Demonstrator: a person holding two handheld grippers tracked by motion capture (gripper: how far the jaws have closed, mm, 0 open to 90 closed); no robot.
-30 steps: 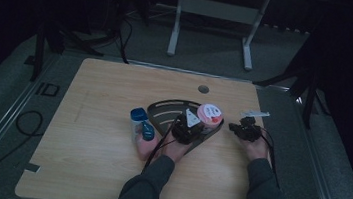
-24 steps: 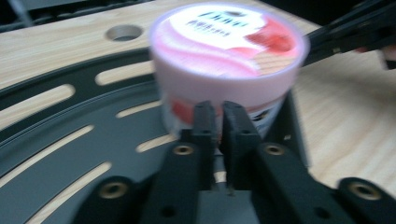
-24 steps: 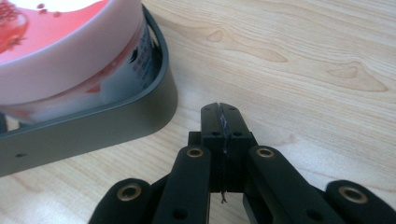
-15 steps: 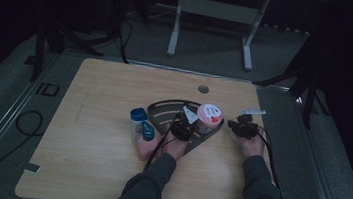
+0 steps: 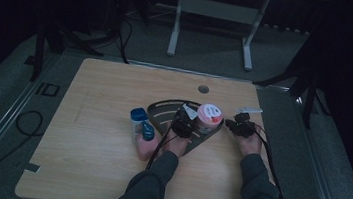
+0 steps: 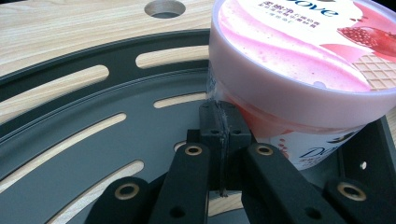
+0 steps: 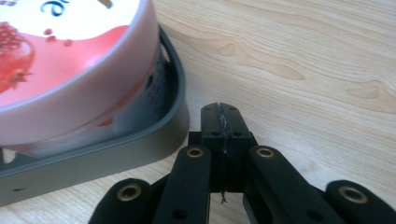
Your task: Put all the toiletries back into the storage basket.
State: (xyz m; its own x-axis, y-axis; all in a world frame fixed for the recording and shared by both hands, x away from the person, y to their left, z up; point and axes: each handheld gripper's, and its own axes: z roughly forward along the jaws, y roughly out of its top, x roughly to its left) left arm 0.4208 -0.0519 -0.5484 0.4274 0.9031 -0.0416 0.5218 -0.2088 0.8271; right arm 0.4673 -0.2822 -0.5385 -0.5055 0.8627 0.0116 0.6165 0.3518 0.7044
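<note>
1. Tub (image 5: 209,117), pink-lidded, standing in dark slotted tray (image 5: 163,112) on table (image 5: 96,171).
2. Left gripper (image 6: 219,112): clenched empty after closing, tips against tub's lower wall.
3. Right gripper (image 7: 220,114): clenched empty, just outside tray rim, beside tub.

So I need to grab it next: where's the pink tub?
In the high view the pink tub stands in the dark slotted tray, right of centre, between the left gripper and the right gripper.

The wooden table (image 5: 91,170) is carrying a dark slotted tray (image 5: 165,112) lying just ahead of the left gripper (image 5: 186,116), with a blue-capped pink bottle (image 5: 141,133) lying to that gripper's left, beside the tray.
</note>
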